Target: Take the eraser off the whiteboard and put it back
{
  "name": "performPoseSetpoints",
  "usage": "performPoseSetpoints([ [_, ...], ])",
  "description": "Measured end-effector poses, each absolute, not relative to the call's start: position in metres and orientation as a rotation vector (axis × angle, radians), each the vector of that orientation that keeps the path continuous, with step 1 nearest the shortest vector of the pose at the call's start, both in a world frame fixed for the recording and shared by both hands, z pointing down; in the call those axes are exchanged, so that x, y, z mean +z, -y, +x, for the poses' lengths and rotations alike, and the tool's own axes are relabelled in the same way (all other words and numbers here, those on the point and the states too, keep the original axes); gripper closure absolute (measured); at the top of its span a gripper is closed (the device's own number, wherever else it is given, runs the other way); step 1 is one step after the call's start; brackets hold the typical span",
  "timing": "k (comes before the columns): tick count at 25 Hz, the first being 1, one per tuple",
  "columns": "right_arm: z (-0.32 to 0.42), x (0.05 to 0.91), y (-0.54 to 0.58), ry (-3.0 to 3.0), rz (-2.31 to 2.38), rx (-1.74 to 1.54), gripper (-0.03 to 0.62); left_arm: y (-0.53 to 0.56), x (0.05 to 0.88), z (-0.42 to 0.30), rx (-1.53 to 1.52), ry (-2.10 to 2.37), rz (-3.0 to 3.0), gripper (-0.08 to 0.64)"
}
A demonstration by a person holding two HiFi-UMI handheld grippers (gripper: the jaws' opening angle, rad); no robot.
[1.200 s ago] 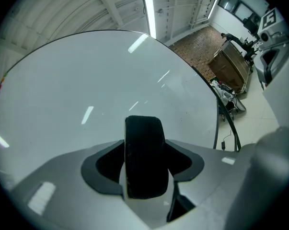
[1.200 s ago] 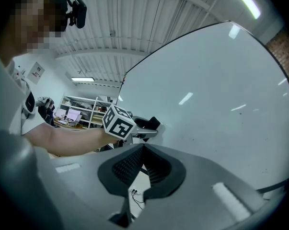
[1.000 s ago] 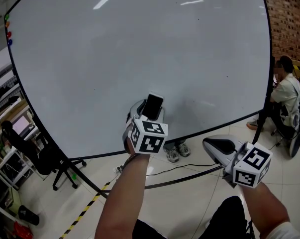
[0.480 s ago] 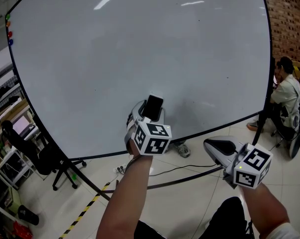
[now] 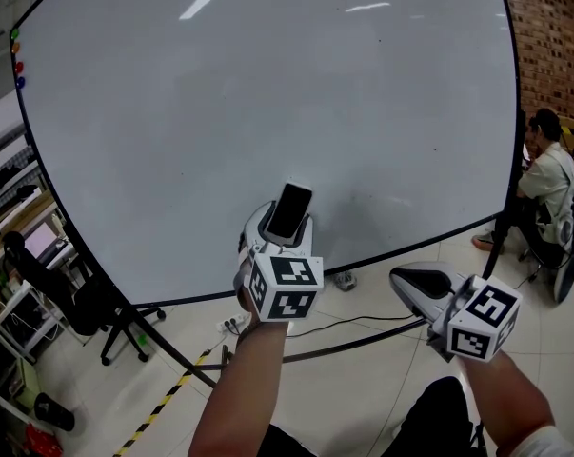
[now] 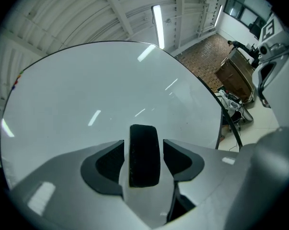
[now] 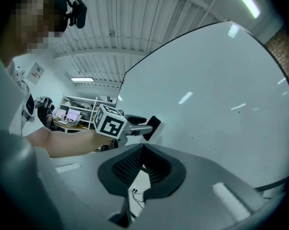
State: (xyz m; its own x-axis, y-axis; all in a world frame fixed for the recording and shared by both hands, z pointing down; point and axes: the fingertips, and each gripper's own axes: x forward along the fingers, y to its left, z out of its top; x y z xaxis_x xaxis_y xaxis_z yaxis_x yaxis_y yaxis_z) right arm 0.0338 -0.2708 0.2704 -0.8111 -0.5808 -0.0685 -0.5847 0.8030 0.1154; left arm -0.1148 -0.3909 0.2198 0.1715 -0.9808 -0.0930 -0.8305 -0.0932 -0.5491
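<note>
A big whiteboard (image 5: 267, 112) stands upright in front of me. The eraser (image 5: 291, 208), white-bodied with a black felt face, sits between the jaws of my left gripper (image 5: 288, 221), which is shut on it just in front of the board's lower part. In the left gripper view the eraser (image 6: 144, 155) fills the gap, with a pad against each side. Whether the eraser touches the board I cannot tell. My right gripper (image 5: 407, 279) hangs lower right, off the board, shut and empty. In the right gripper view its pads (image 7: 134, 164) meet, and the eraser (image 7: 153, 127) shows beyond them.
A person (image 5: 551, 174) sits at the right by a brick wall (image 5: 553, 36). An office chair (image 5: 87, 303) stands at the lower left. Cables (image 5: 363, 317) lie on the floor beneath the board. Coloured magnets (image 5: 16, 60) sit on the board's upper left edge.
My left gripper, still shut on the eraser, has shifted a little lower in the head view, and the eraser now leans slightly right. The right gripper has not moved.
</note>
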Motion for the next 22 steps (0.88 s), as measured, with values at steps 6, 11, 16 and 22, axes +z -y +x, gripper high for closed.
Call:
performPoseSetpoints([
  [6, 0.025, 0.266, 0.266, -2.959, -0.931, 0.213, 0.591, 0.377, 0.225, -0.122, -0.428, -1.692, -2.002, 0.469],
  [11, 0.021, 0.266, 0.262, -2.963, -0.91, 0.206, 0.591, 0.367, 0.242, -0.119, -0.469, -1.657, -2.091, 0.545],
  [16, 0.02, 0.264, 0.257, -2.953, -0.873, 0.179, 0.591, 0.346, 0.253, -0.117, -0.226, -1.668, -2.437, 0.545],
  [22, 0.016, 0.269, 0.245, -2.952, -0.824, 0.148, 0.591, 0.302, 0.259, -0.129, -0.119, -1.644, -2.53, 0.545],
])
